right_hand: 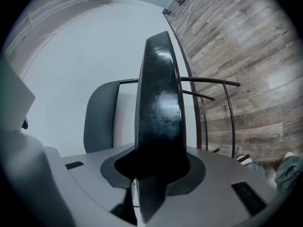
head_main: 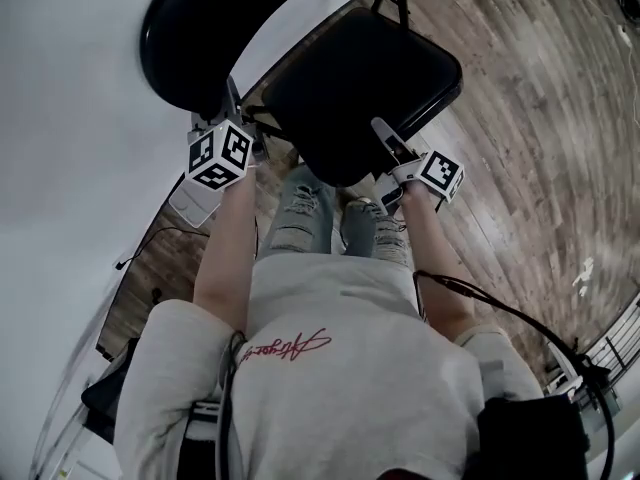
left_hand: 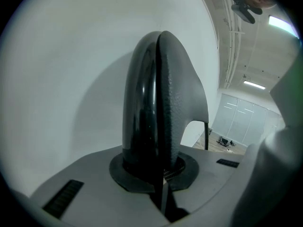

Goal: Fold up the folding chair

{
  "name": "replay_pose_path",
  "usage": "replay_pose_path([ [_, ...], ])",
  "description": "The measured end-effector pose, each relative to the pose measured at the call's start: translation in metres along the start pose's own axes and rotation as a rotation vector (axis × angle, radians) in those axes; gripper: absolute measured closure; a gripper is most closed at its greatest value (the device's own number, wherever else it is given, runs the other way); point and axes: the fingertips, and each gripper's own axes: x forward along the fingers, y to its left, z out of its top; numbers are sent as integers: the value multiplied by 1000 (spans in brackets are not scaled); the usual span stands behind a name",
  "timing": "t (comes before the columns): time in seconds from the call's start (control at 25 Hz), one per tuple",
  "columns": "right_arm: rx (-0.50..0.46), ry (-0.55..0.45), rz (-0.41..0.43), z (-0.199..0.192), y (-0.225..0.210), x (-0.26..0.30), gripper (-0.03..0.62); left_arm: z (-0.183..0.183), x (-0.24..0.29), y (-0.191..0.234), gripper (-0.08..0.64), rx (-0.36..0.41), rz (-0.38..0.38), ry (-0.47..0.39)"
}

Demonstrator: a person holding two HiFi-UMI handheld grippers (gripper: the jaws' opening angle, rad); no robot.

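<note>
A black folding chair stands against a white wall. In the head view its padded seat (head_main: 360,88) is tilted up in front of me and its backrest (head_main: 195,38) is at the upper left. My left gripper (head_main: 232,118) is shut on the lower edge of the backrest (left_hand: 161,103), which fills the gap of my left gripper (left_hand: 158,171). My right gripper (head_main: 388,140) holds the near edge of the seat. In the right gripper view the seat (right_hand: 158,103) stands edge-on, wedged in my right gripper (right_hand: 154,171), with the backrest (right_hand: 97,119) behind it.
The wood floor (head_main: 530,118) spreads to the right and the white wall (head_main: 60,118) rises at the left. The person's jeans (head_main: 305,218) are just below the seat. Thin black chair tubes (right_hand: 229,112) curve at the right. A cable (head_main: 150,238) lies along the wall's foot.
</note>
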Motion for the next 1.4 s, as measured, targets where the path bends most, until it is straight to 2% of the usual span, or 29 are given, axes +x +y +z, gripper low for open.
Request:
replay_pose_path([
  [0.08, 12, 17, 1, 3, 24, 23, 460, 8, 6, 2, 528, 9, -1, -6],
  [0.36, 32, 30, -175, 5, 74, 58, 460, 32, -8, -15, 532, 67, -34, -55],
  [0.6, 73, 39, -320, 3, 113, 125, 459, 48, 1, -1, 532, 102, -17, -93],
  [0.92, 88, 33, -478, 4, 131, 171, 454, 55, 4, -3, 531, 151, -28, -112],
  [1.08, 86, 37, -523, 7, 138, 191, 455, 59, 9, -1, 532, 165, -40, -125],
  [1.24, 95, 98, -560, 0, 145, 208, 455, 61, 10, 0, 532, 185, -47, -126],
  [1.4, 94, 109, -594, 2, 148, 217, 456, 63, 11, 1, 532, 197, -47, -122],
])
